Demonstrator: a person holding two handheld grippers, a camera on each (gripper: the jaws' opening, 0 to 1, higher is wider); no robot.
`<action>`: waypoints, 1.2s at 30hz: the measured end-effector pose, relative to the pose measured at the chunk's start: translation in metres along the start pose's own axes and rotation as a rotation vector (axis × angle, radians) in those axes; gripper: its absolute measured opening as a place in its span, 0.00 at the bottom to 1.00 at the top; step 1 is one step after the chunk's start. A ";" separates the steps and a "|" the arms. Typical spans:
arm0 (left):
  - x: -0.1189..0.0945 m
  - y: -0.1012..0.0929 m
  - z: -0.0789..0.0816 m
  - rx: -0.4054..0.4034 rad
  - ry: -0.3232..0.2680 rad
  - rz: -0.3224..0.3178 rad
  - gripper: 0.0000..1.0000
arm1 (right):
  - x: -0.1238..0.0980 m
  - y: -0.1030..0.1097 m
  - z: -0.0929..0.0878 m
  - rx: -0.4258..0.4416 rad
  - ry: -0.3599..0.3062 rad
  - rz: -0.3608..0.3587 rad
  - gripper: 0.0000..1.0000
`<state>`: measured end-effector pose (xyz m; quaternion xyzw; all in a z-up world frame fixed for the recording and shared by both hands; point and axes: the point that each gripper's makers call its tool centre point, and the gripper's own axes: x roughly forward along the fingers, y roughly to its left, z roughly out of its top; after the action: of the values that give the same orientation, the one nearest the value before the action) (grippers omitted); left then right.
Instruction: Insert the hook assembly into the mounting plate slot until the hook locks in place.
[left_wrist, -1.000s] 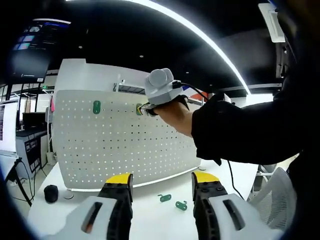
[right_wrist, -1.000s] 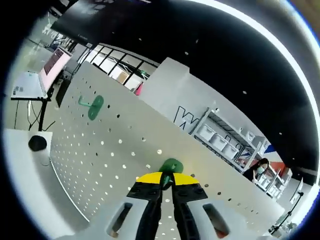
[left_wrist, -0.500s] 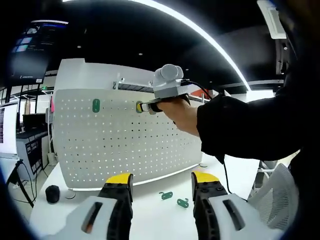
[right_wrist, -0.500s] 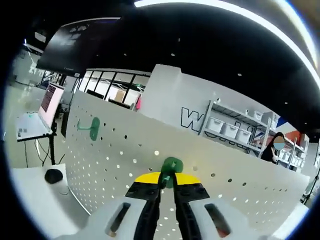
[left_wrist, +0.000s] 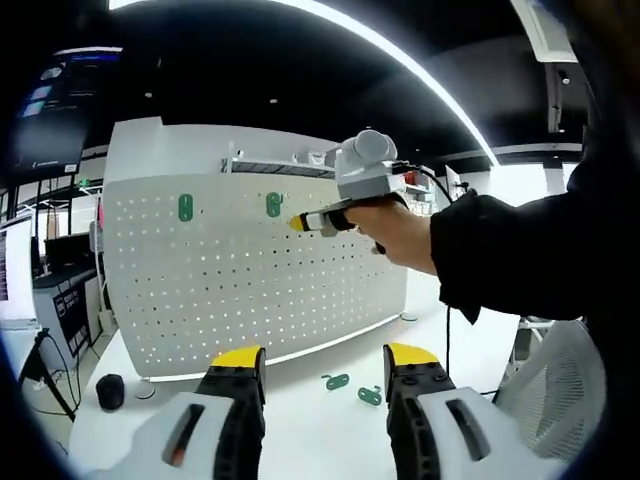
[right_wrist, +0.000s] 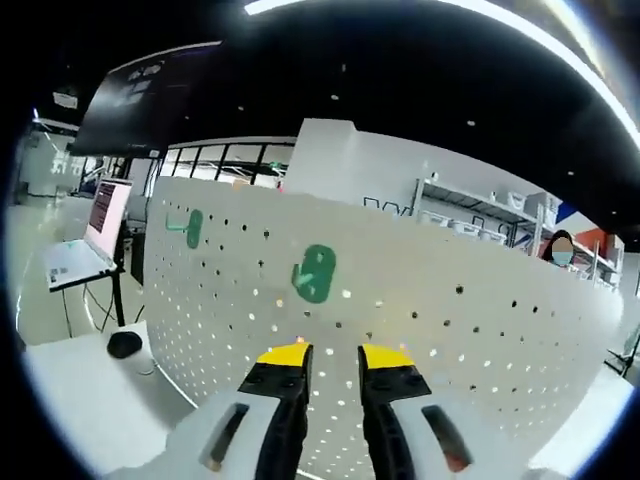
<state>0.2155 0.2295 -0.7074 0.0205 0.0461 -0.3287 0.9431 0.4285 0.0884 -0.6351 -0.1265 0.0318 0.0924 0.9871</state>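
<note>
A white pegboard mounting plate (left_wrist: 250, 290) stands upright on the table. Two green hooks hang in its top rows, one to the left (left_wrist: 185, 208) and one to the right (left_wrist: 273, 205). In the left gripper view a hand holds my right gripper (left_wrist: 300, 222) just right of that second hook, not touching it. The right gripper view has the same hook (right_wrist: 315, 272) on the plate (right_wrist: 450, 320) above my right gripper (right_wrist: 335, 357), which is open and empty; the other hook (right_wrist: 190, 228) is further left. My left gripper (left_wrist: 325, 365) is open low over the table.
Two loose green hooks (left_wrist: 337, 381) (left_wrist: 371, 396) lie on the white table in front of the plate. A black round object (left_wrist: 110, 392) sits at the table's left end. A person's dark sleeve (left_wrist: 520, 260) reaches in from the right. A laptop (right_wrist: 95, 225) stands beyond the plate.
My right gripper has opened, let go of the green hook and drawn back from the plate. The hook stays hanging on the plate. The left gripper is still open.
</note>
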 end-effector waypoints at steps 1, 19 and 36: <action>0.000 0.000 0.000 0.001 0.002 -0.001 0.49 | -0.003 -0.001 -0.005 0.007 0.003 0.004 0.16; 0.005 -0.010 -0.010 0.051 0.055 -0.018 0.48 | -0.081 -0.017 -0.064 0.050 0.070 0.053 0.19; 0.018 -0.030 -0.042 0.177 0.222 -0.065 0.47 | -0.140 -0.011 -0.098 0.110 0.063 0.129 0.19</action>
<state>0.2075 0.1980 -0.7513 0.1385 0.1213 -0.3573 0.9157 0.2889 0.0284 -0.7150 -0.0728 0.0758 0.1501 0.9831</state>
